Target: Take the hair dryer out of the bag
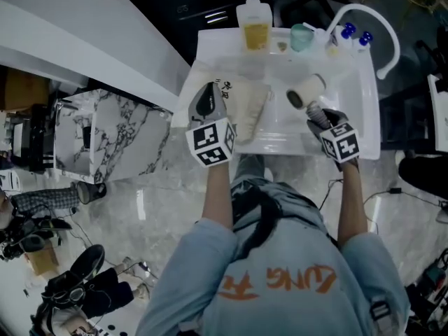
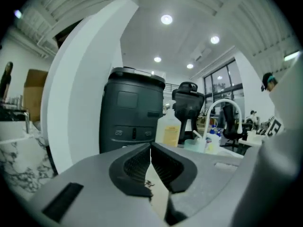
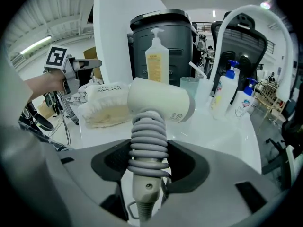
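A white hair dryer with a grey cord coiled round its handle is out of the bag, over the white table. My right gripper is shut on that wrapped handle, which the right gripper view shows between the pads below the dryer body. The cream cloth bag lies slumped on the table left of the dryer, and shows again in the right gripper view. My left gripper hangs above the bag's left end, shut with nothing in it.
A pump bottle of yellow liquid, a pale green cup and blue-capped bottles line the table's far edge. A white arched faucet rises at the far right. A dark bin stands behind, and a marble block stands to the left.
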Demonstrator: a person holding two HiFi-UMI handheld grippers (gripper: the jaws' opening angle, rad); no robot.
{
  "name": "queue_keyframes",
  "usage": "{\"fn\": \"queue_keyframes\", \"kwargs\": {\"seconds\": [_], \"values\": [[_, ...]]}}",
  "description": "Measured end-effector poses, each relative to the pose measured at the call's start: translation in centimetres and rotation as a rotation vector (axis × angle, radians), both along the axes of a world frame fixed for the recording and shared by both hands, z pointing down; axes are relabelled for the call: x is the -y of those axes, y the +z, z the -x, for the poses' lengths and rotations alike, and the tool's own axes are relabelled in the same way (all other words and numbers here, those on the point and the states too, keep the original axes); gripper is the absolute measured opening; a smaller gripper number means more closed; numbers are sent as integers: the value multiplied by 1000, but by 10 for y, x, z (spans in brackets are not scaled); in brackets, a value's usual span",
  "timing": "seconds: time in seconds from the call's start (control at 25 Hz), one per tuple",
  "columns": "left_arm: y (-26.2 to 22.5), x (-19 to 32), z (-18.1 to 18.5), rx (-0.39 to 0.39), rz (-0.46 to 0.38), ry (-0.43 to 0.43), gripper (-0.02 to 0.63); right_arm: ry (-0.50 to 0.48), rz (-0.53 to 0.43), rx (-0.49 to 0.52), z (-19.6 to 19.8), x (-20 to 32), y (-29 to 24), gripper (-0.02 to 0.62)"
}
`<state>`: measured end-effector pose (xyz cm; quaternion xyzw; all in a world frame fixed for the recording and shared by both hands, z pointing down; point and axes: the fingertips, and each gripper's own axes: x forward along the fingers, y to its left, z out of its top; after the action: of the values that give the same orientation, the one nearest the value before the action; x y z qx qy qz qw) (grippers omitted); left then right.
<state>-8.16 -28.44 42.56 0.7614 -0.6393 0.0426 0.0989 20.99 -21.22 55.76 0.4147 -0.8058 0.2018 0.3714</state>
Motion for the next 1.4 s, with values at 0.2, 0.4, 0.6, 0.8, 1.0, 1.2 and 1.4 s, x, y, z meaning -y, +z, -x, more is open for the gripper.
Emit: {"fn": "queue_keyframes", "kwargs": {"seconds": [0.2,0.4,0.6,0.8,1.0,1.2,1.4], "values": [[6,6,-60,-50,9,137,3,112,10,69,-9,2,-4,233],[21,10,-107,-139,48,227,3,190,45,81,-22,5,4,233],[30,16,-121,-125,75,277,3,273,80,118,-21,17,8,233],[40,32,-114,-124,110,280,3,282,145,160,1,36,23,233],[57,46,-108,-125,164,296,3,258,224,153,23,59,49,233],[71,61,-112,-126,212,338,3,302,307,164,35,88,76,233],[80,74,-106,-145,250,347,3,358,396,201,49,102,101,233]]}}
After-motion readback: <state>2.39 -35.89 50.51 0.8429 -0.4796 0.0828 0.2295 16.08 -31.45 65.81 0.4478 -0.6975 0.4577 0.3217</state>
